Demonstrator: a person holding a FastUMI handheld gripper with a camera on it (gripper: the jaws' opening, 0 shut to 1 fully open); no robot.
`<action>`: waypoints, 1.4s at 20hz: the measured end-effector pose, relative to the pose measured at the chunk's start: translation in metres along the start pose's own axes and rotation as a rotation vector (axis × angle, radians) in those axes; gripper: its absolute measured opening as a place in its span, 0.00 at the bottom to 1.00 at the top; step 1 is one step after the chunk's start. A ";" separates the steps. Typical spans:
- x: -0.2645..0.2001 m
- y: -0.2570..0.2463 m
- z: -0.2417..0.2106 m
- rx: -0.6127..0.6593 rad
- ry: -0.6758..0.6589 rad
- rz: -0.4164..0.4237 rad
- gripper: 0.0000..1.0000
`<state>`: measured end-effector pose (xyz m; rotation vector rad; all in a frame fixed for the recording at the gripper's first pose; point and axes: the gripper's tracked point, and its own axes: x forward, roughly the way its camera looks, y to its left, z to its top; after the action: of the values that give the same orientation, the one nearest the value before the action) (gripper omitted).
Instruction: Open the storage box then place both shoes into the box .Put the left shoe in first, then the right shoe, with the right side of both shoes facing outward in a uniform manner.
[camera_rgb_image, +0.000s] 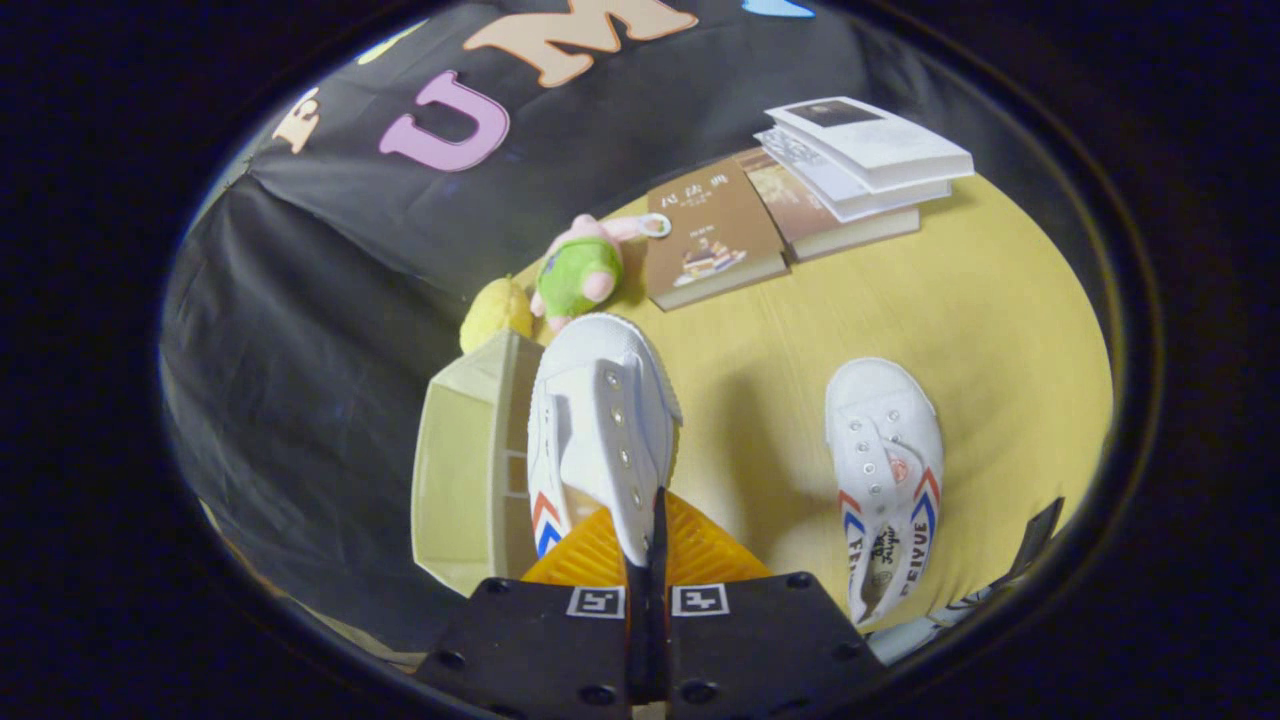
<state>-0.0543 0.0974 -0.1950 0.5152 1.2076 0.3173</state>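
While the gripper (648, 545) pinches its tongue, 1 white shoe (600, 420) (red-blue chevrons) hangs.

The gripper (648, 540) is pinching a white sneaker (600, 420) by its tongue, both fingers pressing on it, and the shoe is hanging in front of the beige storage box (465, 465), blocking the way straight ahead. The second sneaker (888, 470) is lying well apart to the right on the yellow table (1000, 330), leaving a bare lane between the two shoes. Beyond, a plush toy (578, 272) and a yellow lemon-like thing (495, 312) are crowding the box's far end, and books (790, 215) are closing off the far side.
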 end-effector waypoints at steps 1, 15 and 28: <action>-0.005 0.011 0.003 -0.005 -0.005 0.007 0.03; 0.026 0.142 -0.007 -0.073 0.003 0.095 0.03; 0.131 0.163 -0.067 -0.128 0.117 -0.061 0.04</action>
<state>-0.0677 0.3136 -0.2306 0.3519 1.3044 0.3742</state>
